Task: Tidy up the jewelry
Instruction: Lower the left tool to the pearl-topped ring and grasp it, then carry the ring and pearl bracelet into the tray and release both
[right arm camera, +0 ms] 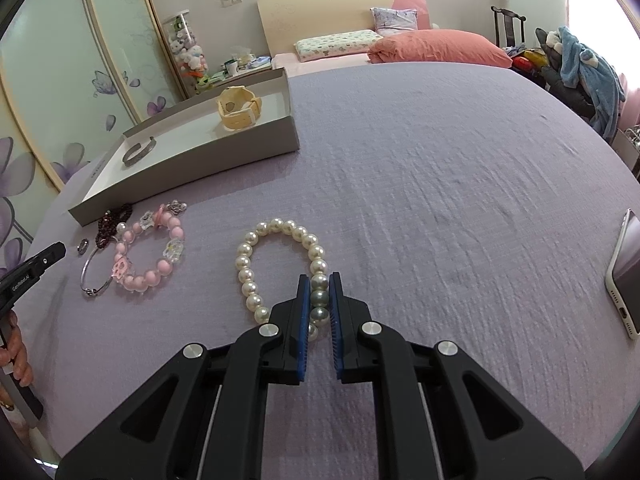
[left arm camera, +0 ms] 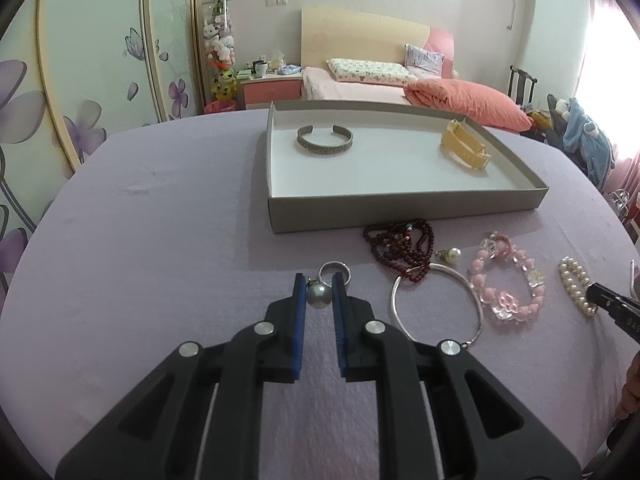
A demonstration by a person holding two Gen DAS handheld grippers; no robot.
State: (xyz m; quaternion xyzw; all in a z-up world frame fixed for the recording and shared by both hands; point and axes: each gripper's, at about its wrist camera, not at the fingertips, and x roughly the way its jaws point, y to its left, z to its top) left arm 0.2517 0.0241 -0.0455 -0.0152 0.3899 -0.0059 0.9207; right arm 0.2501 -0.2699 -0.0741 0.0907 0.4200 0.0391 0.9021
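Slippage is the main risk on both sides. The left gripper (left arm camera: pixel 319 285) is clamped on a round grey pearl (left arm camera: pixel 318 298) held only at its tips, just above the purple cloth (left arm camera: pixel 160 240) and near a silver ring (left arm camera: pixel 336 271); a smooth ball pinched that far out could, I judge, squirt free and roll away on the way to the grey tray (left arm camera: pixel 400 204), which lies farther off and to the right. The right gripper (right arm camera: pixel 319 282) is closed on the right-hand run of the white pearl bracelet (right arm camera: pixel 280 268), which lies on the cloth, well apart from the tray at far left. Lifted by one side, the loop would probably swing, or an elastic string could stretch and pull out of the pads.

The bracelet's loop is an elongated oval, its long axis running near to far, almost in line with the fingers, with the rounded far end pointing away from the camera. The pearl has no long axis; its small dark cap sits on the left, against the left pad.
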